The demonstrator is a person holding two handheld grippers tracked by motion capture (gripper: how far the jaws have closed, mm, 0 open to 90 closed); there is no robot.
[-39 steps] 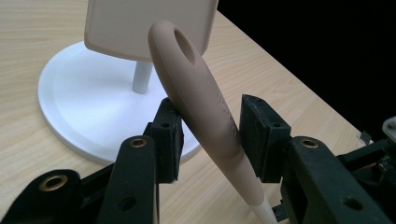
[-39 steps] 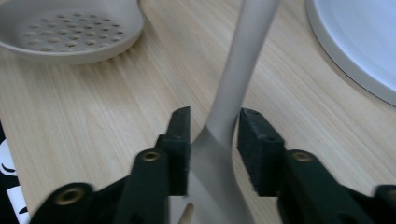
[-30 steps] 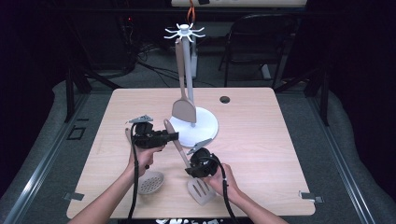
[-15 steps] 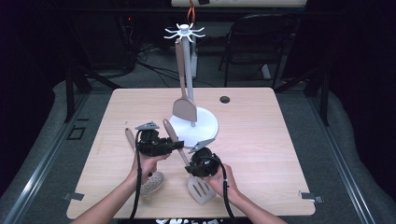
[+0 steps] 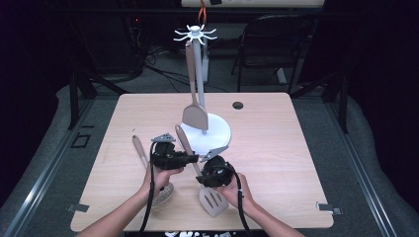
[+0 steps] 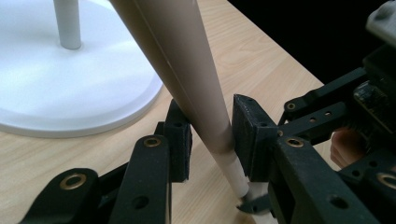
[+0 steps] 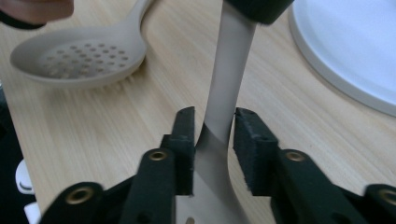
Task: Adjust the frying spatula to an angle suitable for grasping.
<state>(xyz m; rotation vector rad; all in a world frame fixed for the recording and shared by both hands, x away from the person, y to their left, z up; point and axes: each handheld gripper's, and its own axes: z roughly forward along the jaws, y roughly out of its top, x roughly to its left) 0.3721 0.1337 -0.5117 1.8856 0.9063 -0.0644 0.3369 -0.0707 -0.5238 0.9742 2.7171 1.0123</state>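
A slotted spoon [image 5: 140, 150] lies at the left of the table [image 5: 296, 148], just beside my left hand. My left tool [image 6: 211, 126] has just been closing, and its pads now pinch the lower handle of the turner [image 5: 213, 201], which slants up toward the stand. The turner's blade rests on the table near the front edge, between my two hands. My right tool [image 7: 214, 126] has just been opening. The turner's thin neck stands between its pads, with a sliver of gap on one side, so it no longer grips. Right of that is the white stand [image 5: 217, 133], with one spatula [image 5: 195, 116] hanging from its hooks.

This looks like a handover from right to left. To do it well, I judge I should keep the left pinch firm and square on the round handle, which could roll. The right tool should back straight off the neck without nudging the blade. Then I should lift slowly, clear of the stand's base.
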